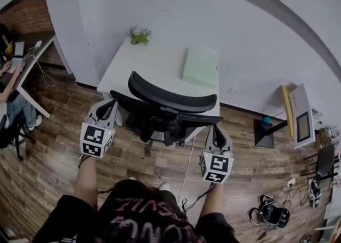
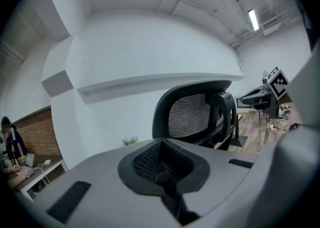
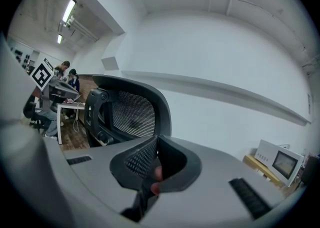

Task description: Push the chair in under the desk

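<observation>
A black mesh-backed office chair (image 1: 170, 103) stands at the near edge of a white desk (image 1: 154, 66), with its seat partly under the top. My left gripper (image 1: 108, 104) is at the left end of the chair's back, jaws shut with nothing between them. My right gripper (image 1: 218, 130) is at the right end of the back, also shut and empty. Whether either tip touches the chair I cannot tell. In the left gripper view the chair back (image 2: 192, 114) rises just right of the gripper (image 2: 161, 159). In the right gripper view the chair back (image 3: 130, 114) stands left of the gripper (image 3: 156, 159).
On the desk lie a pale green box (image 1: 201, 67) and a small plant (image 1: 139, 35). A white cable (image 1: 187, 167) runs across the wood floor under the chair. A person (image 1: 8, 77) sits at another desk, far left. A white device (image 1: 301, 114) and gear (image 1: 272, 212) lie at the right.
</observation>
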Tool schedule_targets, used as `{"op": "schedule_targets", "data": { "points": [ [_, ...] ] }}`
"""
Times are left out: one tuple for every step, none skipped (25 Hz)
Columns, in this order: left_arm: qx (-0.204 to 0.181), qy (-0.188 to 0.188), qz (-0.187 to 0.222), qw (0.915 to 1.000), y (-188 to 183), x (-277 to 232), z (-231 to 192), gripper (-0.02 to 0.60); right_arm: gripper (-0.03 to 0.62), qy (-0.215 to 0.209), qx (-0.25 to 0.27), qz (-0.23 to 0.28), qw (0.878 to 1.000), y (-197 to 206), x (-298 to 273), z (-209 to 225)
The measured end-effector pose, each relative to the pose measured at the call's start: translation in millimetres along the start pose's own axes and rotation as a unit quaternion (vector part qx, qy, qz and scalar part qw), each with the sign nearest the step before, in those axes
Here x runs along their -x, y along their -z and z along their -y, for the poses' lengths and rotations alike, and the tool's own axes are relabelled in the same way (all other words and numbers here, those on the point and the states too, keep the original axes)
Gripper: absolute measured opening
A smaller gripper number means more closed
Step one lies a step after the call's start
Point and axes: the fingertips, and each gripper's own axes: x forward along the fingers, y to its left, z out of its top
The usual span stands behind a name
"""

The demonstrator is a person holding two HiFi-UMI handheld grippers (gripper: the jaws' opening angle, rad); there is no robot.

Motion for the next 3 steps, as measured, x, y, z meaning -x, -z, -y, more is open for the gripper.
{"op": "schedule_targets", "data": {
  "points": [
    [0.0,0.0,0.001,1.0,-0.5,-0.5,0.5,0.015,0.025,0.0,0.0,0.0,1.0,0.3,-0.4,0.6],
    [0.0,-0.001,0.001,1.0,-0.9,-1.0,0.8,0.014,0.025,-0.001,-0.001,0.0,1.0,0.6,-0.8,1.1],
    [0.0,-0.001,0.001,1.0,-1.3,-1.5,1.2,0.014,0.025,-0.001,-0.002,0.0,1.0,1.0,-1.2,1.7]
  ]
}}
